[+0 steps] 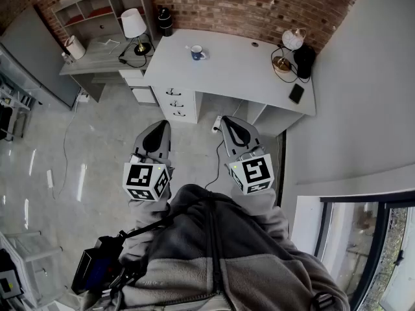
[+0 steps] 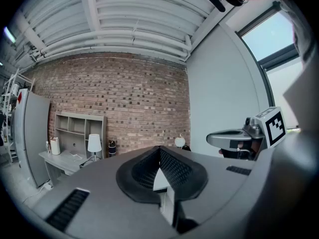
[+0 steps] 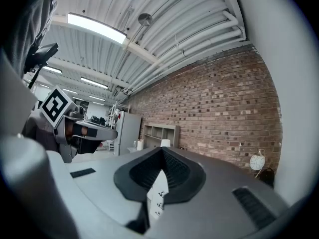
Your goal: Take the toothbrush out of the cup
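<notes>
A blue cup stands near the back of the white desk, with a pale toothbrush sticking out of it. Both grippers hang over the floor, close to the person's body and well short of the desk. My left gripper is shut with nothing in it, and my right gripper is shut and empty too. In the left gripper view the jaws meet at the tip, and the right gripper view shows the same. The cup does not show in either gripper view.
The desk has drawers at its front left. A round lamp and a black phone are on its right end. A lower grey desk with a white-shade lamp stands to the left. A cable trails on the floor.
</notes>
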